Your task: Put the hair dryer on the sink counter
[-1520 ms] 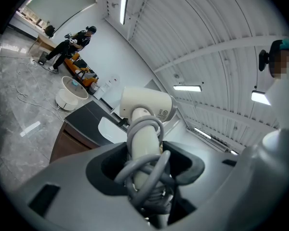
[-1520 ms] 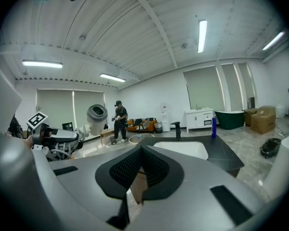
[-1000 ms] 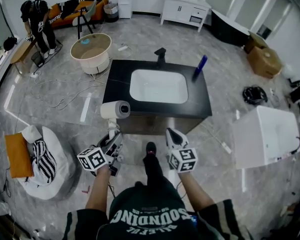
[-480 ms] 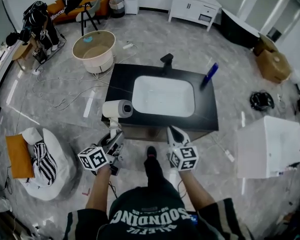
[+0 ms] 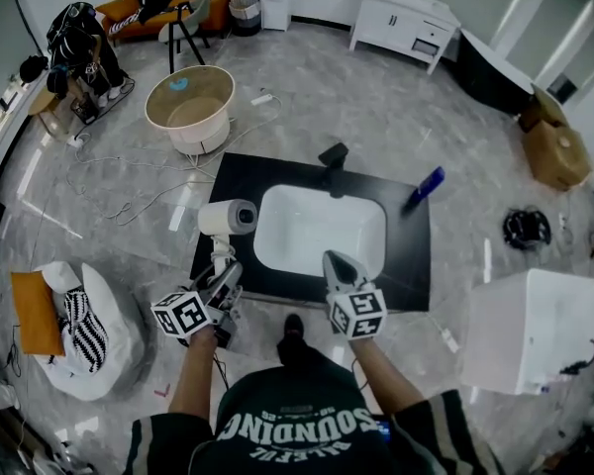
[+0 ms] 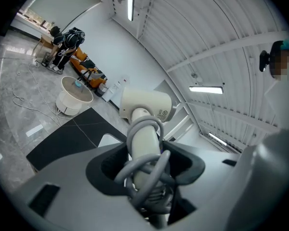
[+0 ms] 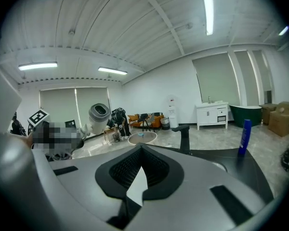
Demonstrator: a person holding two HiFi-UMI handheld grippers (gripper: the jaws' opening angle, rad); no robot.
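Note:
A cream hair dryer [image 5: 228, 218] stands upright with its grey cord wound round the handle. My left gripper [image 5: 221, 273] is shut on that handle [image 6: 145, 143], and the dryer's head [image 6: 145, 107] rises above the jaws. It hangs over the left front corner of the black sink counter [image 5: 412, 260]. The counter holds a white basin [image 5: 320, 231] and a black faucet [image 5: 333, 156]. My right gripper [image 5: 339, 265] is shut and empty over the basin's front rim; its jaws [image 7: 137, 177] meet in the right gripper view.
A blue bottle [image 5: 425, 188] stands at the counter's back right. On the floor are a round beige tub [image 5: 190, 107], loose cables, a white box [image 5: 530, 315] at the right and a white beanbag [image 5: 79, 330] at the left. A person [image 5: 79, 38] stands far left.
The counter has come nearer as I moved forward. Both grippers now reach over its front edge, with the hair dryer still held in the left one.

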